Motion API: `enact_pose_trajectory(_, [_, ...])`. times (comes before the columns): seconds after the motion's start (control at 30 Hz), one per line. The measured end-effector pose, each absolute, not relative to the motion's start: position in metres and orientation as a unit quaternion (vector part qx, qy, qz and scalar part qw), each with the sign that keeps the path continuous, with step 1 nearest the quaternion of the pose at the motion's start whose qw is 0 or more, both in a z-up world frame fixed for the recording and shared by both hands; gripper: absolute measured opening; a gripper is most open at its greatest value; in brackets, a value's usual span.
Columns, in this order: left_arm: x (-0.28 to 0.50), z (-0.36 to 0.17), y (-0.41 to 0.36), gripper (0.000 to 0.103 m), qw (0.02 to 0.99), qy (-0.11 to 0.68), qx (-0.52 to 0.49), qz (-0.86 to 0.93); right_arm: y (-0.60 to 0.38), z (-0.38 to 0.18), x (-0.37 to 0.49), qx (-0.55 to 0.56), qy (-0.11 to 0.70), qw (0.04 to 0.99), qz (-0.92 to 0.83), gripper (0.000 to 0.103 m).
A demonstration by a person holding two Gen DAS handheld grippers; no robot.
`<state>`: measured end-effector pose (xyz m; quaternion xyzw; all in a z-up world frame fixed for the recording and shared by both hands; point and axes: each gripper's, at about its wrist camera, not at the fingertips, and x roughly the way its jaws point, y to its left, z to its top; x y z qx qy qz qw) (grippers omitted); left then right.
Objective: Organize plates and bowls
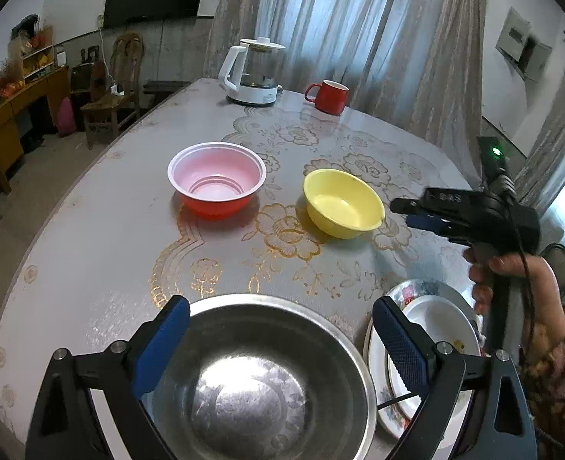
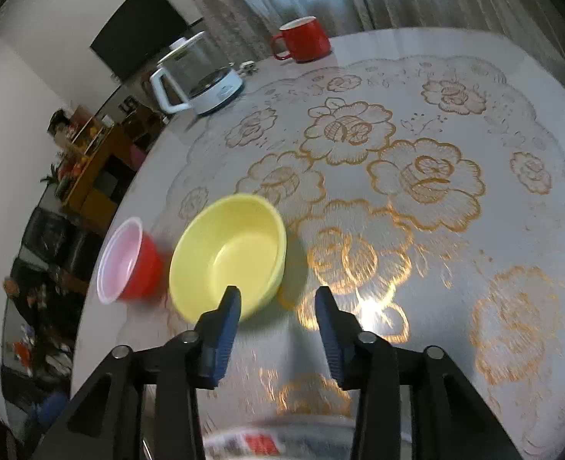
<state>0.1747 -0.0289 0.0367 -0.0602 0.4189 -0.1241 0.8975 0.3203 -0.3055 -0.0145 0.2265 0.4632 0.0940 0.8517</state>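
A steel bowl (image 1: pixel 255 375) sits on the table right under my left gripper (image 1: pixel 282 326), whose jaws stand wide open above it without pressing on it. Just right of it lies a white plate (image 1: pixel 439 326) on a flowered plate (image 1: pixel 416 291). Further out, a yellow bowl (image 1: pixel 342 201) (image 2: pixel 229 253) and a red bowl (image 1: pixel 216 176) (image 2: pixel 129 264) with a pale inside stand side by side. My right gripper (image 1: pixel 401 212) (image 2: pixel 276 306), held in a hand (image 1: pixel 512 272), hovers at the yellow bowl's near rim. It is partly open, with nothing between its pads.
A white kettle (image 1: pixel 252 73) (image 2: pixel 198 76) and a red mug (image 1: pixel 328 96) (image 2: pixel 303 40) stand at the far side of the flowered tablecloth (image 1: pixel 282 237). Curtains hang behind the table. A chair and a desk stand off to the left.
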Motion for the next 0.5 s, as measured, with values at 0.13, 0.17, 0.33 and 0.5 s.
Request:
enact_pose_trajectory(0.13, [0.182, 0.038, -0.031, 0.097, 0.899, 0.419, -0.046, -0.122, -0.298, -0.023, 0.344, 0.217, 0.484, 0.842, 0.094, 0.043])
enact_pose_trajectory(0.17, [0.184, 0.038, -0.032, 0.097, 0.898, 0.420, -0.043, -0.121, -0.296, -0.027, 0.349, 0.214, 0.491, 0.840, 0.090, 0.043])
enact_pose_trajectory(0.33, [0.198, 0.038, -0.034, 0.097, 0.895, 0.427, -0.040, -0.122, -0.293, -0.045, 0.365, 0.231, 0.512, 0.823, 0.086, 0.042])
enact_pose_trajectory(0.5, [0.212, 0.036, -0.037, 0.097, 0.890, 0.438, -0.029, -0.123, -0.287, -0.051, 0.370, 0.221, 0.514, 0.824, 0.089, 0.036])
